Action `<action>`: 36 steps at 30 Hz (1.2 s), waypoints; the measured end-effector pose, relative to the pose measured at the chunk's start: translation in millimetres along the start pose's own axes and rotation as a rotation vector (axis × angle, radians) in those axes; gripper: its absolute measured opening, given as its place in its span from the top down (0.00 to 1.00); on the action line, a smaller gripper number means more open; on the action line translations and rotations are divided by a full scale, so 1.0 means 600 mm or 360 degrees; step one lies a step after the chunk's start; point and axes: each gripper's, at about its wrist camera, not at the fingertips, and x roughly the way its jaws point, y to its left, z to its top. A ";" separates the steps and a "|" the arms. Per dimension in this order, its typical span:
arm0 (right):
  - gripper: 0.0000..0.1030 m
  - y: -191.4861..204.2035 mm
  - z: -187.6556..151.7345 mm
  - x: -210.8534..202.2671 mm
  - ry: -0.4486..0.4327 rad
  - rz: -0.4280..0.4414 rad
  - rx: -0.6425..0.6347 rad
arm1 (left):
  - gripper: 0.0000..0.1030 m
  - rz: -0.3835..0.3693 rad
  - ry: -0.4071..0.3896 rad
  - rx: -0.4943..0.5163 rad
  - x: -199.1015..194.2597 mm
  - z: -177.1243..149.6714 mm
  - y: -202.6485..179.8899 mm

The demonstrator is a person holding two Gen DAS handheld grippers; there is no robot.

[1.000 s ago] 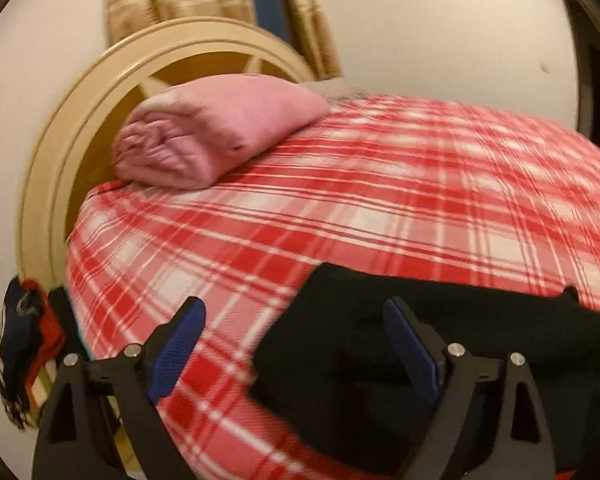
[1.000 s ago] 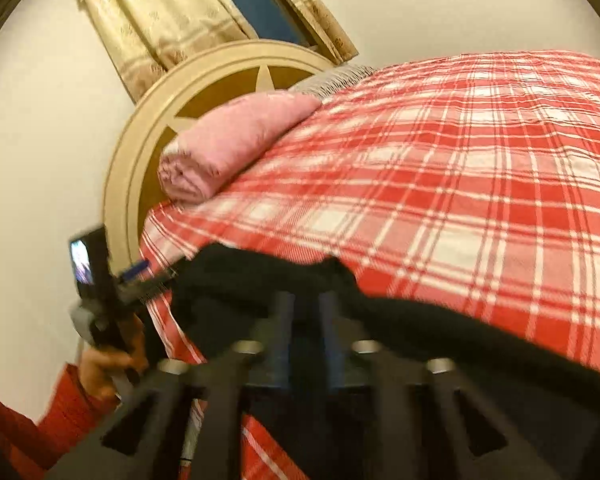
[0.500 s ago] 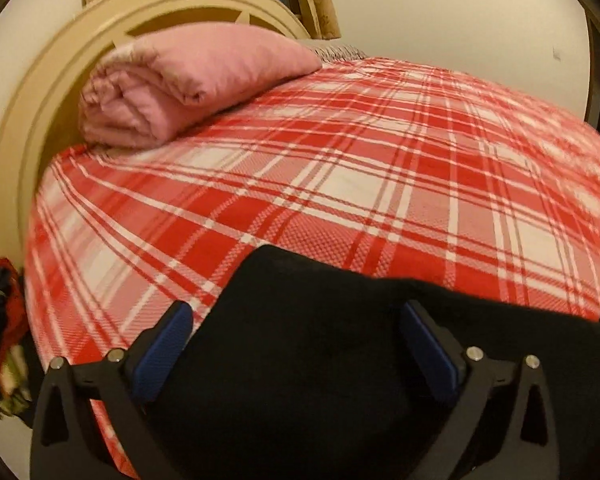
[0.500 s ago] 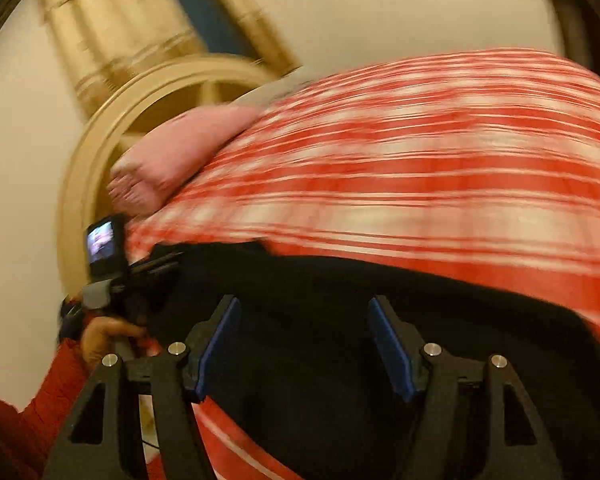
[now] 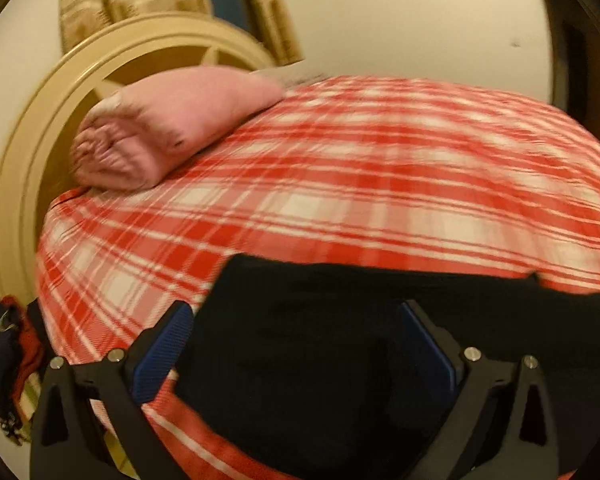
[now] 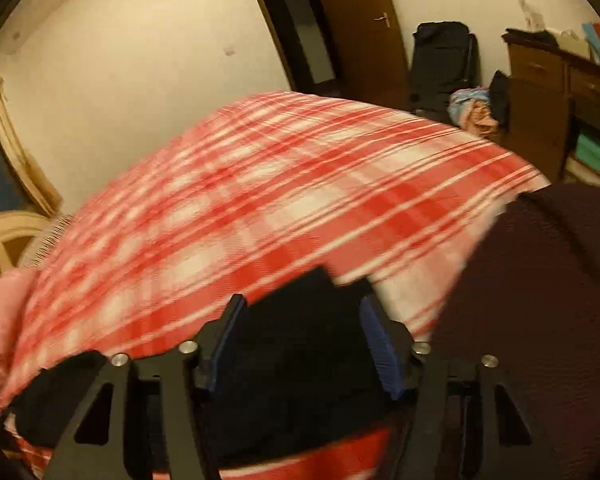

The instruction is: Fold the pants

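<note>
Left hand-held gripper (image 5: 292, 344) sits wide apart on my feed, its blue pads (image 5: 162, 350) straddling the near edge of the black pants (image 5: 340, 344) without clamping; I cannot tell whether either pad touches the cloth. My right hand-held gripper (image 6: 304, 344) is also apart, though narrower, with a fold of the pants (image 6: 296, 356) lying between its pads (image 6: 382, 356), and I see no pinch on the fabric. The pants lie along the near edge of the bed, on the red-and-white plaid blanket (image 5: 360, 184). A folded pink blanket (image 5: 168, 128) rests by the round headboard (image 5: 24, 168). Both feeds are smeared by motion blur, so the pants show no seams or waistband. On the right feed, a dark maroon fabric (image 6: 540, 300) fills the lower right corner and is cut off by the frame.
</note>
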 end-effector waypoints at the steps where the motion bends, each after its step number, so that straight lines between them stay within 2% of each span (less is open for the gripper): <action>1: 0.43 -0.012 0.002 0.001 0.0005 -0.0009 0.0006 | 0.00 -0.0042 -0.0017 0.0021 -0.010 0.002 -0.014; 5: 0.43 -0.040 0.000 0.015 0.0096 0.0025 -0.0011 | 0.00 -0.0219 -0.0051 0.0124 -0.041 0.002 -0.080; 7: 0.43 -0.022 -0.015 0.029 0.0152 0.0013 -0.0132 | 0.00 -0.0294 -0.0044 0.0179 -0.052 -0.001 -0.114; 10: 0.43 0.012 -0.030 0.060 0.0221 0.0020 -0.0329 | 0.00 -0.0341 -0.0047 0.0266 -0.064 -0.006 -0.153; 12: 0.43 0.021 -0.034 0.082 0.0263 -0.0001 -0.0381 | 0.00 -0.0372 -0.0047 0.0321 -0.074 -0.011 -0.179; 16: 0.53 0.013 -0.041 0.128 0.0433 -0.0019 -0.0357 | 0.00 -0.0382 -0.0051 0.0363 -0.084 -0.015 -0.190; 20: 0.55 0.009 -0.037 0.129 0.0454 0.0006 -0.0339 | 0.00 -0.0370 -0.0032 0.0342 -0.084 -0.016 -0.188; 21: 0.64 0.008 -0.036 0.126 0.0469 0.0019 -0.0340 | 0.00 -0.0369 -0.0022 0.0332 -0.082 -0.016 -0.186; 22: 0.83 0.006 -0.036 0.122 0.0478 0.0041 -0.0341 | 0.00 -0.0371 -0.0012 0.0321 -0.080 -0.017 -0.187; 23: 0.92 0.006 -0.036 0.119 0.0489 0.0059 -0.0341 | 0.00 -0.0376 -0.0008 0.0313 -0.079 -0.017 -0.186; 29: 0.94 0.002 -0.033 0.078 0.0437 0.0047 -0.0341 | 0.00 -0.0395 -0.0013 0.0305 -0.083 -0.018 -0.187; 36: 0.94 -0.018 -0.014 0.034 0.0442 -0.0116 -0.0345 | 0.00 -0.0408 -0.0046 0.0291 -0.089 -0.008 -0.185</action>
